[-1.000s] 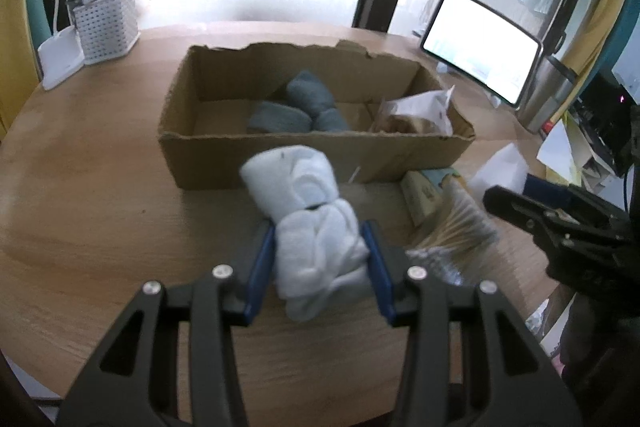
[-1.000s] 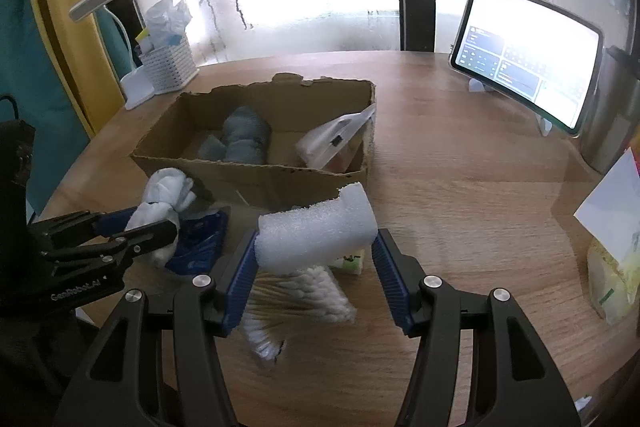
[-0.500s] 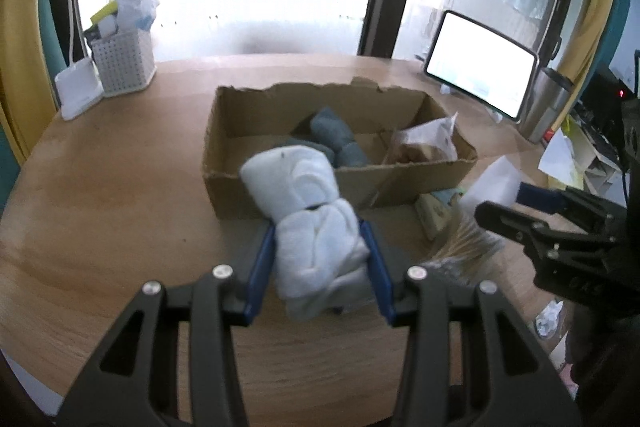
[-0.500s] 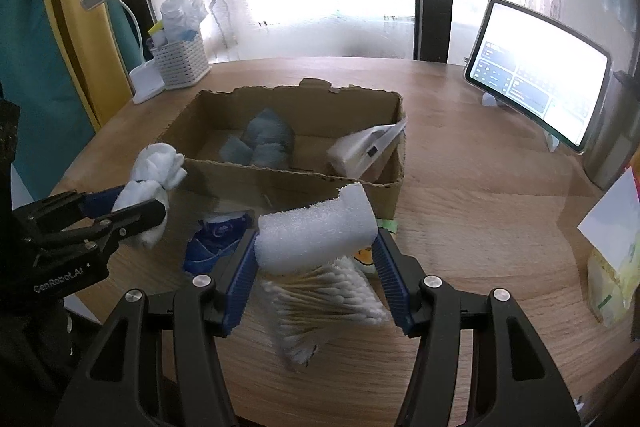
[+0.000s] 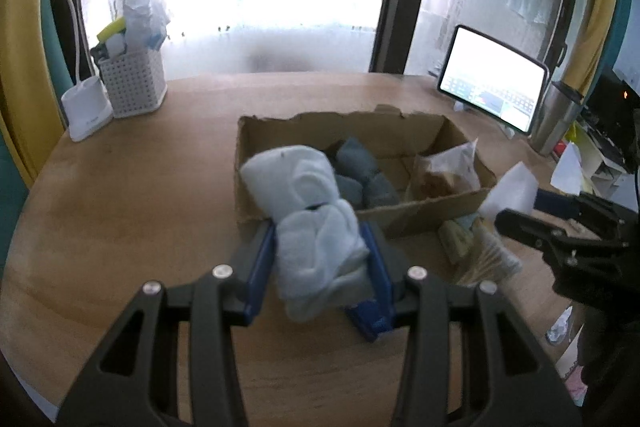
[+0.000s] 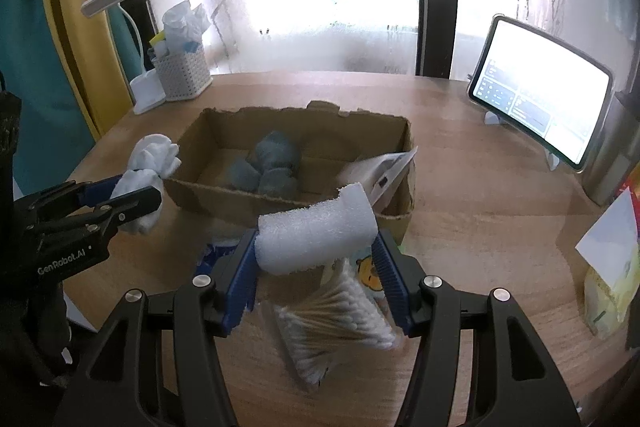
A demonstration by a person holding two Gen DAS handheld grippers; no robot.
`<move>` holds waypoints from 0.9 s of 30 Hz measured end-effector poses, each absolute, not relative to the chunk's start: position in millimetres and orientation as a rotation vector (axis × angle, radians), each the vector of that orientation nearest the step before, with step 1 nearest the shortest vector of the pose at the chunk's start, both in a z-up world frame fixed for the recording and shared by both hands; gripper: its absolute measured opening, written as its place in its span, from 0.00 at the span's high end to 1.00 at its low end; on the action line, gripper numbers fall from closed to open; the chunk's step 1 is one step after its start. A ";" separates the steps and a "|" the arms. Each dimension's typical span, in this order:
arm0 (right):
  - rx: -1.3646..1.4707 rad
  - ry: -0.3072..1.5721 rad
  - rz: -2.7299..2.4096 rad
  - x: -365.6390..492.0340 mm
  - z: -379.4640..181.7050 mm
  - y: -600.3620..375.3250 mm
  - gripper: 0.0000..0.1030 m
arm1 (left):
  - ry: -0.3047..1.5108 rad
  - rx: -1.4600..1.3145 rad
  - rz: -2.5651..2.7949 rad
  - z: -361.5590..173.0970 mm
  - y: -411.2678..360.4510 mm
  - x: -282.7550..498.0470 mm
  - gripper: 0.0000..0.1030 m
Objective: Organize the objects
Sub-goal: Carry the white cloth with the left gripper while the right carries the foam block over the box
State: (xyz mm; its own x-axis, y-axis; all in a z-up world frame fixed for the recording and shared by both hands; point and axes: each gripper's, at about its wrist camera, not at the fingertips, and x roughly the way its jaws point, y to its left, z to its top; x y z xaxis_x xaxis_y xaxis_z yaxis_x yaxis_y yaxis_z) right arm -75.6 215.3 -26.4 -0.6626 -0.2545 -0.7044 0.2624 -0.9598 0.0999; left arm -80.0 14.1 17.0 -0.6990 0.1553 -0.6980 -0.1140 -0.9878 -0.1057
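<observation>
Left wrist view: white sock bundle (image 5: 316,227) is clamped in the left gripper (image 5: 320,259), held over the near wall of the cardboard box (image 5: 424,211); grey socks (image 5: 356,171) are already stowed inside.

Right wrist view: foam roll (image 6: 316,231) is pinched by the right gripper (image 6: 316,267), short of the box; cotton swabs (image 6: 340,323) are left on the table (image 6: 480,187). Roughly half is judged done.

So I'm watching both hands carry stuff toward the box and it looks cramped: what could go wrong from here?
1. The white sock bundle sticks far past the left gripper; its loose end may catch the cardboard box wall.
2. The foam piece in the right gripper is soft and could slip out.
3. The cotton swabs lie right below and could get swept aside.
</observation>
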 end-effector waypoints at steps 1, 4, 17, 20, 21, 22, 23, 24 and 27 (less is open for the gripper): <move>1.114 0.014 -2.629 -77.0 -26.4 214.7 0.41 | -0.082 -1.141 2.766 17.7 13.5 -81.6 0.56; 1.116 0.019 -2.619 -81.0 -26.9 210.8 0.41 | -0.090 -1.127 2.768 20.2 10.2 -87.6 0.56; 1.105 0.035 -2.606 -100.8 -22.9 204.1 0.41 | -0.092 -1.148 2.787 16.0 2.2 -117.4 0.56; 1.099 0.042 -2.608 -105.0 -21.5 203.9 0.41 | -0.092 -1.147 2.795 15.6 2.1 -122.1 0.56; 1.098 0.040 -2.609 -106.9 -21.2 204.7 0.41 | -0.095 -1.148 2.795 15.6 2.1 -123.1 0.56; 1.097 0.041 -2.612 -108.5 -20.7 205.3 0.41 | -0.097 -1.149 2.795 15.5 1.9 -124.8 0.56; 1.096 0.040 -2.614 -110.1 -20.2 206.2 0.41 | -0.097 -1.152 2.795 15.0 1.9 -126.5 0.56; 1.094 0.038 -2.616 -112.0 -19.5 207.0 0.41 | -0.096 -1.155 2.794 14.8 2.5 -128.0 0.56; 1.100 0.032 -2.617 -119.6 -19.6 208.7 0.41 | -0.096 -1.167 2.790 11.5 3.6 -132.3 0.56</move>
